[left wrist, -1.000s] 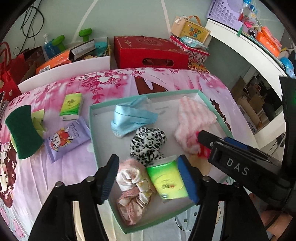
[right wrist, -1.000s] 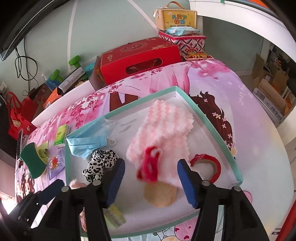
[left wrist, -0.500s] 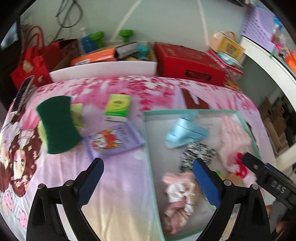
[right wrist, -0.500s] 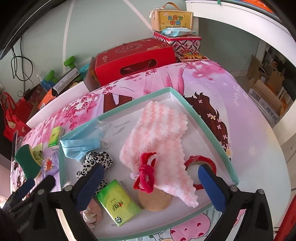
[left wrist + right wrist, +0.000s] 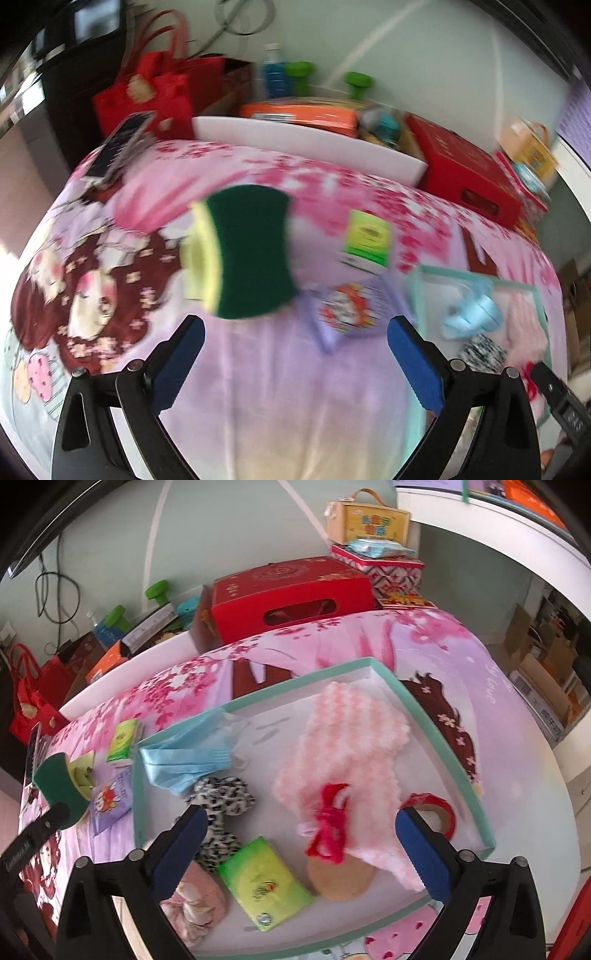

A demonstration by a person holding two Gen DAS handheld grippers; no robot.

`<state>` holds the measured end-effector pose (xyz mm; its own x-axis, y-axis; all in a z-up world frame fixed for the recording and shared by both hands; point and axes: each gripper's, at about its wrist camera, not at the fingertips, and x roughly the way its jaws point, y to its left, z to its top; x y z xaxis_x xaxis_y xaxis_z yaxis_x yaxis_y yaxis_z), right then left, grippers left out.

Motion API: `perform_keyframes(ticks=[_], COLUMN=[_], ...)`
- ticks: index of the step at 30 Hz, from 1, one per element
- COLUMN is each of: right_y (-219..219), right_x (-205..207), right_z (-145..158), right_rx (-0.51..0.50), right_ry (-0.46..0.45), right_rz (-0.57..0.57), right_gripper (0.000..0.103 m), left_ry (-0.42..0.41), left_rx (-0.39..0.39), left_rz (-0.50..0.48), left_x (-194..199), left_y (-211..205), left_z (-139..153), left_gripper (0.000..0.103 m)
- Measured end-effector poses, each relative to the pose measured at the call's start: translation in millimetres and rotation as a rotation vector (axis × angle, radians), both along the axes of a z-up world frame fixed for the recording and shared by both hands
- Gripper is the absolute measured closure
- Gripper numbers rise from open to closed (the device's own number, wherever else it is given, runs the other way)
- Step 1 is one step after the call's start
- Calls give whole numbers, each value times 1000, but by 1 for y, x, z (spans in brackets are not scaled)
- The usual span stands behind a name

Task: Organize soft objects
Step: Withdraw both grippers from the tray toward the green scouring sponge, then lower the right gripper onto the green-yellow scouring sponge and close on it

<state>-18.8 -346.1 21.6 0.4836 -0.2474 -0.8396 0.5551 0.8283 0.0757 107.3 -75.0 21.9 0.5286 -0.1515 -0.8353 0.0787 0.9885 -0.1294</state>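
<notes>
My left gripper is open and empty above the pink cloth, just short of a green-and-yellow sponge, a green tissue pack and a purple tissue pack. My right gripper is open and empty over the teal-rimmed tray. The tray holds a blue face mask, a leopard scrunchie, a pink towel, a red ribbon, a green tissue pack, a pink scrunchie, a round pad and a red tape roll.
A red box, a white board, red bags, dumbbells and bottles stand behind the table. A phone lies at the far left corner. The left gripper's body shows at the right view's left edge.
My left gripper let go of the green tissue pack in the tray, opened wide and swung left to face the sponge and loose packs. My right gripper opened wide and stayed over the tray.
</notes>
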Motion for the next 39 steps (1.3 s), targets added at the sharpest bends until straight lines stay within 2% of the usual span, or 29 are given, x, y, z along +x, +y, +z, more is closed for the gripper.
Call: perform_keyframes(ticks=[7, 13, 24, 34, 39], right_y=[43, 88, 149, 181, 190], right_x=[24, 45, 78, 99, 107], right_z=[4, 3, -9, -21, -24], right_rx=[-10, -23, -1, 50, 56], right_ry=[-19, -26, -41, -54, -58], right_rz=[105, 211, 346, 427, 447], right_gripper=[0, 0, 0, 0, 0], left_ry=[30, 39, 46, 50, 60], left_rx=[-1, -2, -40, -71, -59], left_rz=[169, 244, 264, 271, 271], left_x=[15, 17, 26, 46, 55], left_y=[67, 105, 128, 144, 152], left_z=[-6, -7, -12, -23, -25], left_gripper=[4, 4, 4, 4, 4])
